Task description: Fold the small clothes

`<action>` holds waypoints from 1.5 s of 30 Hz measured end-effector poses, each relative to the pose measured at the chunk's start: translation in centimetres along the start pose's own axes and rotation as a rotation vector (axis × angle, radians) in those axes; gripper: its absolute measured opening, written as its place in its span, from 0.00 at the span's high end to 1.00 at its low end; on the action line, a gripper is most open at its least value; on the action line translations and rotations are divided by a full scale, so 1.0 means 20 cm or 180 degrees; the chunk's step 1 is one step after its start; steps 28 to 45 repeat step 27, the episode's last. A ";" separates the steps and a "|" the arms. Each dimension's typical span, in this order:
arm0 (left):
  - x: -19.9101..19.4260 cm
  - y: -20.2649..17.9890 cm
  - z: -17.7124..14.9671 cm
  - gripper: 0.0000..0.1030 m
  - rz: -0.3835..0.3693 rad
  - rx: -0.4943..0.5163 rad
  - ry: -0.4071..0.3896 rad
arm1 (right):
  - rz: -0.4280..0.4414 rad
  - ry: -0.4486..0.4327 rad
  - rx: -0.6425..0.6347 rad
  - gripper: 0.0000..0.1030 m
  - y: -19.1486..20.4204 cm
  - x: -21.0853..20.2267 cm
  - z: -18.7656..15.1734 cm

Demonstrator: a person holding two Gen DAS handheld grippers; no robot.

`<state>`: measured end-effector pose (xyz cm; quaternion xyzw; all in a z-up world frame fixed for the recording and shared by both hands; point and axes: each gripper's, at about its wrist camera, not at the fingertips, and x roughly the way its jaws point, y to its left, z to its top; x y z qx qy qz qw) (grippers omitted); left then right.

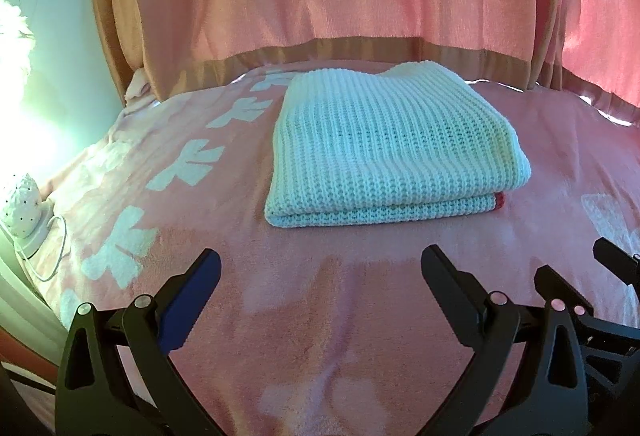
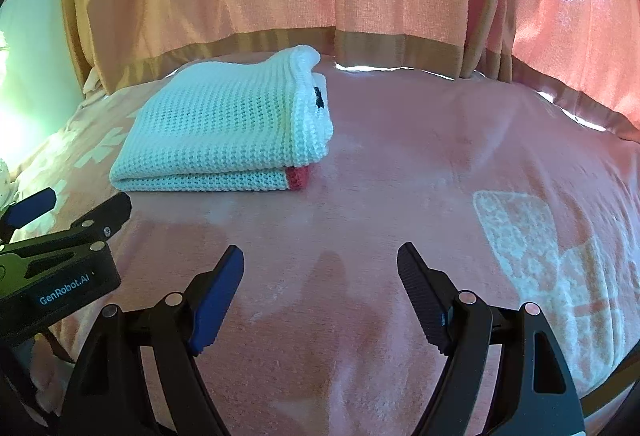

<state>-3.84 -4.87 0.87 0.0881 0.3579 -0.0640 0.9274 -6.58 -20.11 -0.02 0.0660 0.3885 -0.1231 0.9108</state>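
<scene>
a pink blanket-covered bed [image 1: 360,316] carries a folded white knit garment [image 1: 384,148], lying flat near its far edge.

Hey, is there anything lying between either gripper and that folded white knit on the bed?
Nothing visible. Only bare pink blanket lies between the open left gripper and the folded knit, and likewise ahead of the open right gripper. The knit sits apart from both, untouched.
</scene>
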 end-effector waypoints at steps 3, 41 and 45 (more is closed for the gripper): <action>0.00 0.00 -0.01 0.05 -0.0025 0.0016 0.0004 | 0.0015 0.0002 -0.0015 0.26 0.00 0.00 0.00; 0.00 -0.02 -0.02 0.05 0.0070 0.0049 -0.0068 | 0.0029 -0.0020 0.0014 0.26 0.02 0.00 0.00; 0.00 -0.02 -0.02 0.05 0.0070 0.0049 -0.0068 | 0.0029 -0.0020 0.0014 0.26 0.02 0.00 0.00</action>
